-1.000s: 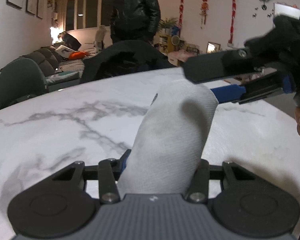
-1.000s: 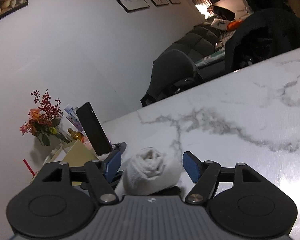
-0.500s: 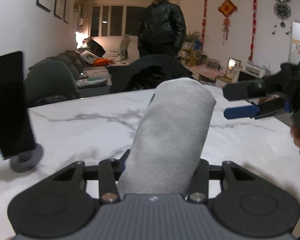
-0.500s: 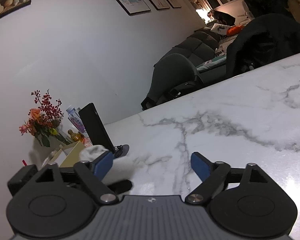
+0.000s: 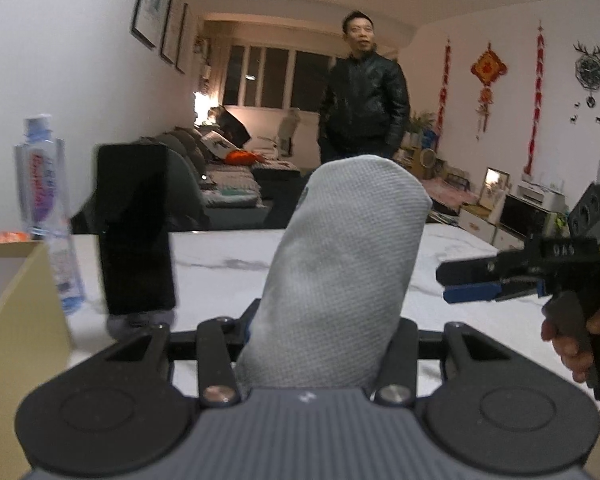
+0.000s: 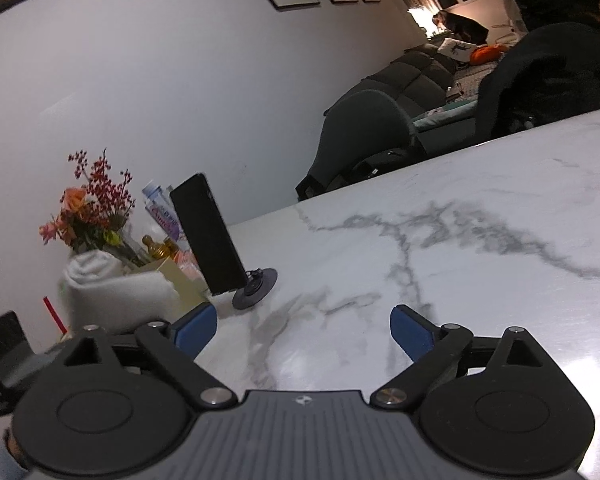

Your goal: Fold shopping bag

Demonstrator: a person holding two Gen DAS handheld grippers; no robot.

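The shopping bag (image 5: 340, 272) is a tight roll of white woven fabric. My left gripper (image 5: 324, 320) is shut on its near end, and the roll sticks up and forward from the jaws, hiding the fingertips. In the right wrist view the same roll (image 6: 112, 292) shows at the far left, beside the left gripper's body (image 6: 4, 356). My right gripper (image 6: 304, 320) stands open above the marble table (image 6: 420, 260) with nothing between its blue pads (image 6: 196, 326). The left wrist view shows the right gripper (image 5: 472, 280) off to the right, apart from the roll, with a hand on its handle.
A black phone on a round stand (image 6: 212, 240) stands on the table near the wall. Beside it are a water bottle (image 5: 46, 208), a cardboard box (image 5: 12, 320) and flowers (image 6: 92, 212). A person in a black jacket (image 5: 364, 100) stands beyond the table's far edge.
The left gripper has swung left with the roll, towards the phone and box. The roll has left the gap between the right gripper's fingers, which have spread wider.
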